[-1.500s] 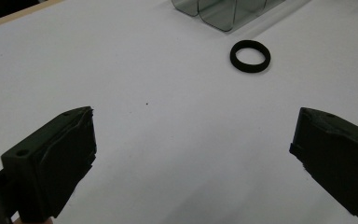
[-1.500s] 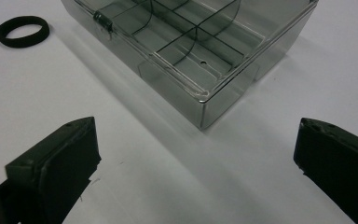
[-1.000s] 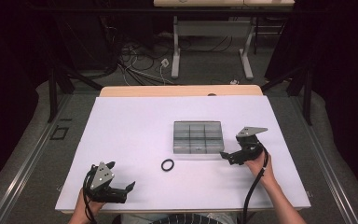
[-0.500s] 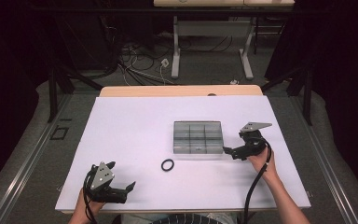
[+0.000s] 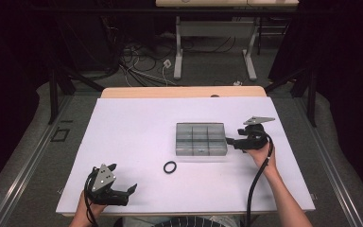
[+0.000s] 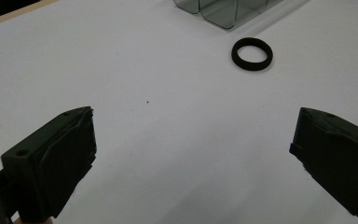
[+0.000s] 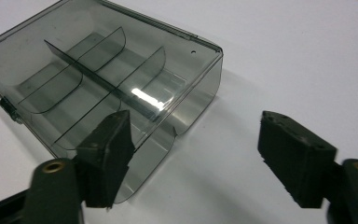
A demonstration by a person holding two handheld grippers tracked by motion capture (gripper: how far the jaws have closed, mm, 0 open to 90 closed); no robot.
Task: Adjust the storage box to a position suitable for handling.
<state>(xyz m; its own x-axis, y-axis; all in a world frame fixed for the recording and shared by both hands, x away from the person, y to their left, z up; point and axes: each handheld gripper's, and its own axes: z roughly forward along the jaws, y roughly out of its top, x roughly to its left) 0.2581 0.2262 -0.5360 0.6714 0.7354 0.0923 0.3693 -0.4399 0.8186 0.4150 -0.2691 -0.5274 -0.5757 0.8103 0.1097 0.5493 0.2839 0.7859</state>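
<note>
The smoky compartment box (image 5: 201,139) sits mid-counter (image 5: 137,123), the black ring (image 5: 169,166) just in front. The right hand-held gripper (image 5: 230,141), jaws apart and just been closing, straddles the box's corner; seat both pads squarely before squeezing. The left hand-held gripper (image 5: 131,189) rests wide apart.

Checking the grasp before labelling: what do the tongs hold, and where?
Nothing. The right tongs are closing beside the compartment box; the left tongs are open.

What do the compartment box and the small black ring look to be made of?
Compartment box: probably hard plastic, smoke-grey and glossy; the dividers show through its walls and a bright glint sits on it. Black ring: likely rubber or foam, matte, with no shine and soft rounded edges; which of the two is unclear.
</note>
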